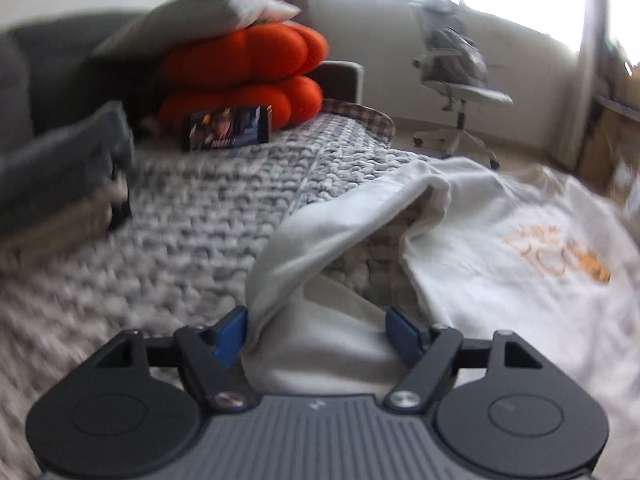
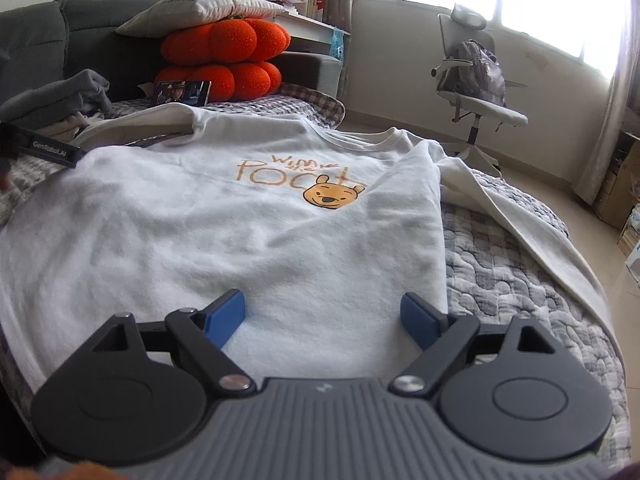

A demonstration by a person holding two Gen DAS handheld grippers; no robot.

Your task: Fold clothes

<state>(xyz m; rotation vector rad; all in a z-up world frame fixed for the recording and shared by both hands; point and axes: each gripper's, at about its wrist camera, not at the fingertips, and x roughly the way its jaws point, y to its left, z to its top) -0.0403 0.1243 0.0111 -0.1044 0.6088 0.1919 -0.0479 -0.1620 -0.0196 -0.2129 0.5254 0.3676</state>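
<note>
Right wrist view: white sweatshirt (image 2: 248,232) reads "Winnie the Pooh" in orange.

Orange pumpkin cushions (image 2: 220,60) w/ grey pillow (image 2: 200,10) on top, office chair (image 2: 476,80), grey quilt (image 1: 200,220)

We see a white sweatshirt (image 2: 224,216) with orange lettering and a yellow-orange bear face (image 2: 334,196) lying on a grey-and-white knitted-look quilt (image 1: 192,216). Two bright orange pumpkin cushions (image 2: 224,56) sit under a white pillow (image 2: 200,10) against a dark grey sofa (image 2: 48,40). Our grippers' pads (image 2: 226,318) are blue.
</note>
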